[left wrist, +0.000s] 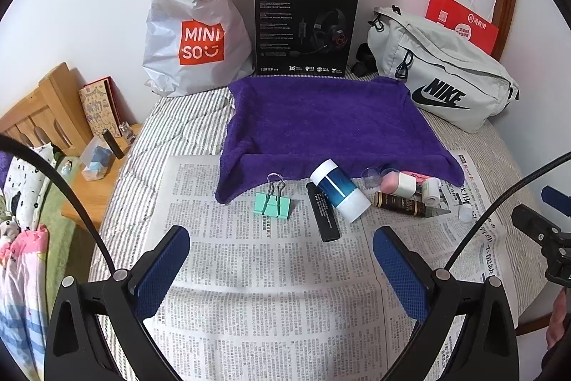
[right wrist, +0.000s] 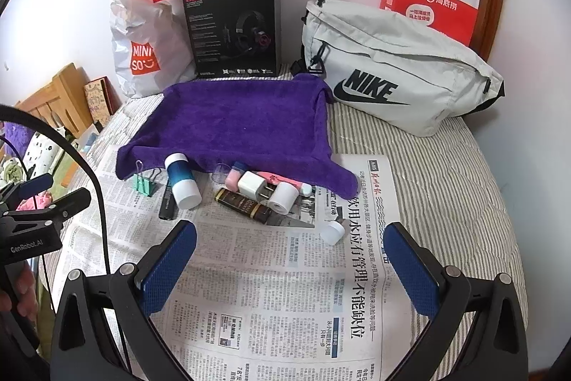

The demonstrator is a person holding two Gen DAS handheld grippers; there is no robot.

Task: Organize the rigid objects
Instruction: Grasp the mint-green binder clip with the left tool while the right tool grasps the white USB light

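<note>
While my left gripper (left wrist: 280,268) is hovering spread apart and gripping nothing over the newspaper (left wrist: 249,291), one green binder clip (left wrist: 273,202), one black tube (left wrist: 323,216) and one blue-and-white bottle (left wrist: 339,190) are lying ahead, near the purple towel (left wrist: 321,120). Behind are standing a Miniso bag (left wrist: 189,31), a headset box (left wrist: 307,24) and a Nike bag (left wrist: 442,74).

Through my right wrist, my right gripper (right wrist: 289,263) is also gaping, empty; one small white cap (right wrist: 332,231) is sitting just ahead, one white charger (right wrist: 251,185) and one brown tube (right wrist: 244,205) lying beyond.
</note>
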